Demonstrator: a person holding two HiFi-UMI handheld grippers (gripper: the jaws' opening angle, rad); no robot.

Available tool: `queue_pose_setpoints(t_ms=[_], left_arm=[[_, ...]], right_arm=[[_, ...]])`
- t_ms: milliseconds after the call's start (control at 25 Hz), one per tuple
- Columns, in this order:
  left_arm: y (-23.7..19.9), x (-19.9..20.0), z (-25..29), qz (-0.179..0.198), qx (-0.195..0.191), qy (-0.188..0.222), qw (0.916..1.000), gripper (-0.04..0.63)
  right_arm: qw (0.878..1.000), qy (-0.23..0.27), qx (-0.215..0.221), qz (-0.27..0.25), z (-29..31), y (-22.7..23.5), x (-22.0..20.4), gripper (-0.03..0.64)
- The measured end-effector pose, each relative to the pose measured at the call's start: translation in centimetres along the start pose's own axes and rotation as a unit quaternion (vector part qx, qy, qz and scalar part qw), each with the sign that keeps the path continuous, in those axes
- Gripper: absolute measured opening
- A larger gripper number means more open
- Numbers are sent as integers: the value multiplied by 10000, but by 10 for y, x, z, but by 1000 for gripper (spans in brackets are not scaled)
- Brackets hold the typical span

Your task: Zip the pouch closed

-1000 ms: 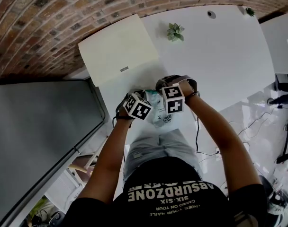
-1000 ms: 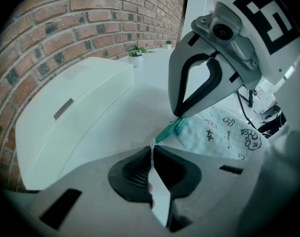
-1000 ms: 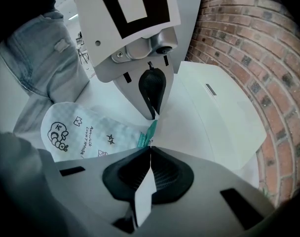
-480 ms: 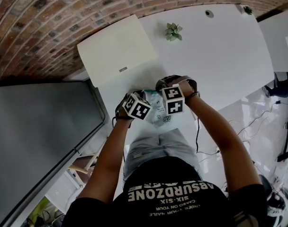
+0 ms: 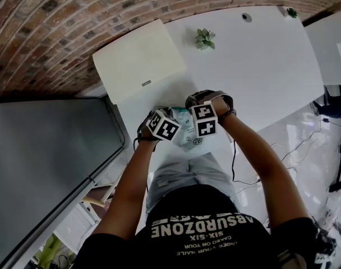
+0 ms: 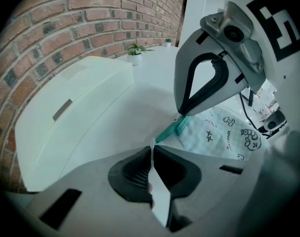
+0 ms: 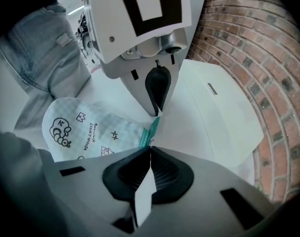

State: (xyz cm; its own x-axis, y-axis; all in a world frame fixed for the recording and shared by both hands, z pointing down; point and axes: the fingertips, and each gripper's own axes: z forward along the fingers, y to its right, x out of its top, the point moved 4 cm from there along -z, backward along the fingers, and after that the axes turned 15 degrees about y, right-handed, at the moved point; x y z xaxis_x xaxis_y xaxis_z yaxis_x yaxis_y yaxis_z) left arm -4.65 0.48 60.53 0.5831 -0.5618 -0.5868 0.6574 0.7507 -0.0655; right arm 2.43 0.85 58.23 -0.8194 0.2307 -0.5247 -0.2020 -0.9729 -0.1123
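At table's (image 5: 260,66) 6 o'clock edge, pouch (image 7: 91,127) is lying flat while L gripper (image 6: 151,144) and R gripper (image 7: 150,148), jaws clamped on opposite ends of its teal zip (image 6: 168,131), are holding it taut btwn them, prob. so it closes smoothly; how far it's zipped isn't clear.

My left hand-held gripper (image 6: 151,147) and right hand-held gripper (image 7: 150,149) are grey, with black ribbed pads (image 6: 135,174). The marker cube (image 5: 164,125) on each is white with black squares. Pouch (image 7: 95,127): pale mint, fine check, printed with small black cartoon figures, stars and lettering. Its zip tape (image 7: 153,127): teal. Desk (image 5: 260,66): white. Case (image 5: 139,58): cream. Plant (image 5: 206,37): green. Wall (image 5: 58,27): red-brown brick, pale mortar. My shirt (image 5: 201,228): black, white lettering. My trousers (image 5: 181,178): pale blue.
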Motion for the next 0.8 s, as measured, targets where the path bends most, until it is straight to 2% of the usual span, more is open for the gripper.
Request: queue_pose_setpoints(t_ms=[800], left_arm=[[1, -1, -1, 54, -26, -52, 10000, 23]], right_arm=[[9998, 57, -107, 151, -12, -8, -5, 2]])
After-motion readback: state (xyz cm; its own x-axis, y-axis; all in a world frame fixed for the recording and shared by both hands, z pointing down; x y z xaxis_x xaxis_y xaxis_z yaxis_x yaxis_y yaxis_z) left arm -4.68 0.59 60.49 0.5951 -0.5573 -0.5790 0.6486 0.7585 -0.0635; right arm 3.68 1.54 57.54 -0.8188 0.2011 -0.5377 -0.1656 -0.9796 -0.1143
